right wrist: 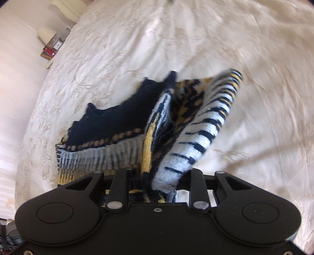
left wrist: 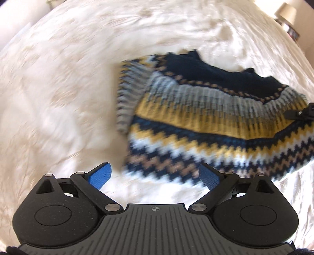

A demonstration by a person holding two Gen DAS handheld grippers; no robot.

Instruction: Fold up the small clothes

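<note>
A small knitted sweater with navy, yellow, white and tan zigzag stripes lies on a cream bedspread, partly folded. My left gripper is open and empty, its blue pads just short of the sweater's near hem. My right gripper is shut on a bunched fold of the sweater and lifts it off the bed; its tips are hidden by the cloth. The right gripper also shows at the sweater's right edge in the left wrist view.
The cream embroidered bedspread fills both views. A bedside table with a lamp, a clock and books stands beyond the bed's edge. The lamp also shows in the left wrist view.
</note>
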